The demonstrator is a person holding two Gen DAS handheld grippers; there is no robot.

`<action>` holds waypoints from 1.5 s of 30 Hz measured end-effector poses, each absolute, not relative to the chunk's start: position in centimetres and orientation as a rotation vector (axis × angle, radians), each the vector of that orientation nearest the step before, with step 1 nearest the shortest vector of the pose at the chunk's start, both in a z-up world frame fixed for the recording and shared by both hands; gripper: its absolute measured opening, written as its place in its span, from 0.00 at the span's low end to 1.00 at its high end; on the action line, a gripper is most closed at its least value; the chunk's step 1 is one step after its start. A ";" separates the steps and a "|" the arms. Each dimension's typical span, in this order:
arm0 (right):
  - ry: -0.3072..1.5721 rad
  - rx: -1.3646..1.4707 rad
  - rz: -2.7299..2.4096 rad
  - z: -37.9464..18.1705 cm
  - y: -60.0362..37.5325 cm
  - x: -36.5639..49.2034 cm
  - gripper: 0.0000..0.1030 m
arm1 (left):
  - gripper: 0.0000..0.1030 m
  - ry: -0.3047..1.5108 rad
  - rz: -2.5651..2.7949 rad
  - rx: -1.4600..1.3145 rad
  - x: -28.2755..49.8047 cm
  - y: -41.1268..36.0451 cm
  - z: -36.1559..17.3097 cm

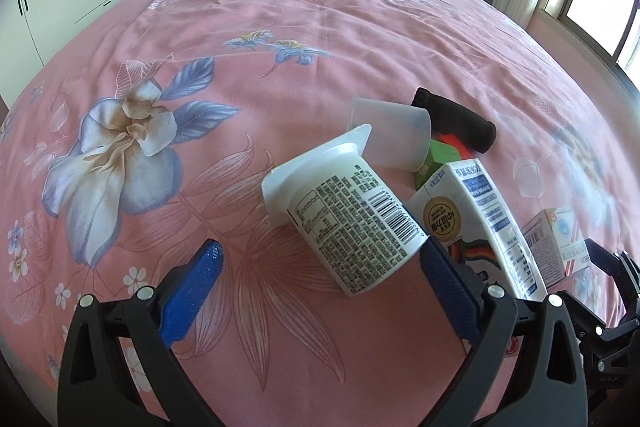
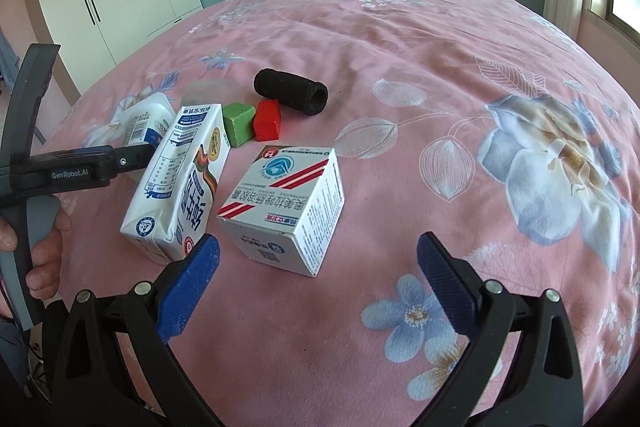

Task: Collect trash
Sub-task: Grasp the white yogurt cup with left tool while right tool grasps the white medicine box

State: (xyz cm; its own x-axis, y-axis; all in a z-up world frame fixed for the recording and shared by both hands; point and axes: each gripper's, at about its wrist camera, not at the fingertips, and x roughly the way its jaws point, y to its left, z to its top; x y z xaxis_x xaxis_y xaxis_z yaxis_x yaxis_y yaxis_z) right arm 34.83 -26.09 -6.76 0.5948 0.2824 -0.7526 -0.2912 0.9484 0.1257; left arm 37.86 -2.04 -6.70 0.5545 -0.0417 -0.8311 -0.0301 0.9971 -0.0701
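Here the pink floral bedspread carries a cluster of litter, much of it only partly seen. In the left wrist view the translucent plastic cup lies on its side and overlaps the green block; the red block shows only as a sliver behind them, and the black foam cylinder is half hidden by the cup. The white yoghurt tub with a printed label lies tipped on its side, its base toward the camera, between the widely spread blue pads of the left gripper; the right pad appears to touch the tub's lower edge, the left pad stands well clear, so nothing is clamped. The white and blue milk carton lies just right of the tub, partly behind that pad. The small white medicine box with red stripes is cut off by dark gripper hardware at the frame's right edge.

In the right wrist view the tub is mostly hidden behind the carton and the left tool's black body; the cup is a faint blur beyond. The right gripper hovers low with its jaws wide apart and empty, the medicine box just ahead between its fingers, the left pad near the carton's corner. A hand grips the grey handle at the left edge, only partly in frame
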 end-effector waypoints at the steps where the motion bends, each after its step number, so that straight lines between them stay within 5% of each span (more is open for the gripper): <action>1: 0.870 -0.009 0.333 -6.7 -26.0 34.9 0.94 | 0.97 0.983 -0.001 -0.086 38.0 -1.7 -6.6; 39: 0.901 -0.026 0.327 -7.6 -24.0 38.1 0.94 | 0.97 1.005 0.097 -0.038 41.7 -1.0 -7.2; 41: 0.906 -0.045 0.319 -7.8 -23.9 38.1 0.86 | 0.97 1.004 0.103 -0.033 41.7 -1.1 -7.3; 42: 0.911 -0.051 0.324 -8.0 -23.8 38.1 0.73 | 0.96 0.994 0.109 -0.030 41.6 -1.0 -7.3; 45: 0.909 -0.069 0.329 -8.0 -23.6 38.0 0.57 | 0.71 1.010 0.093 -0.027 41.9 -1.2 -7.6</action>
